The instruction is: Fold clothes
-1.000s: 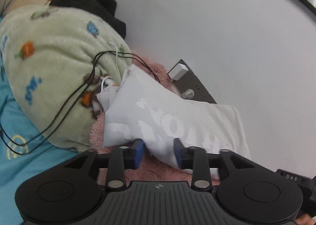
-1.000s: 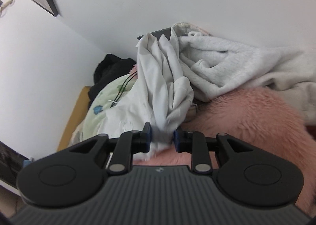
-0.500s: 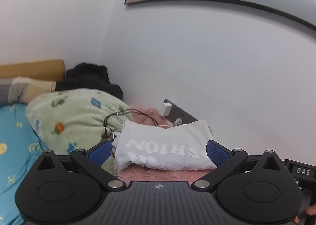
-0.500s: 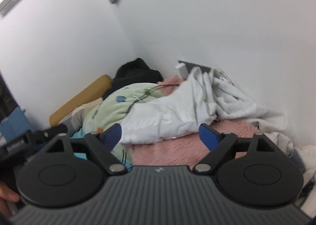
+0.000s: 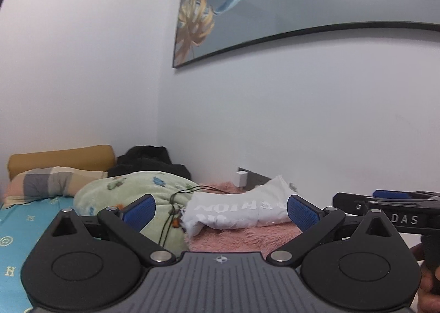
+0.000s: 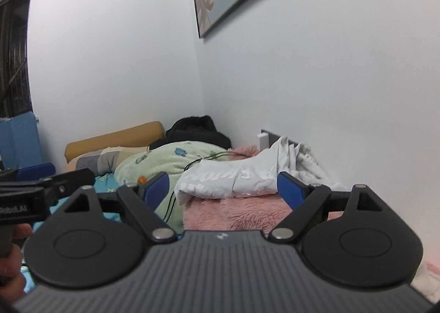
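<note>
Left gripper (image 5: 221,212): jaws spread wide, blue pads well apart, nothing between them; held level above the bed, aimed at the far wall.
Right gripper (image 6: 222,188): jaws likewise wide apart, holding nothing; held level beside the left one, each visible at the edge of the other's view.

White printed garment (image 5: 236,211): lying as a compact oblong bundle on the pink fluffy blanket (image 5: 247,238), near the wall, just beside the green patterned blanket (image 5: 132,192). Lettering facing up, reversed. Edges rounded and bulky, not crisp; one end rising in loose creases toward the wall, seen best from the right wrist. Touched by neither gripper.

Grey-white fleece garment (image 6: 310,164): crumpled against the wall, just behind the white bundle. No fold lines visible.

Black garment (image 6: 198,129): heaped in the corner beyond the green blanket. Shape unclear.

Black cord (image 5: 176,203): trailing over the green blanket, ending close to the white bundle's near end.

Progress, as judged: white item gathered into a rough folded shape and set down, though slack at one end. Fleece and black items unfolded in appearance. Consistent either with one garment done and others left, or with a bundle awaiting tidying; not settled here.
</note>
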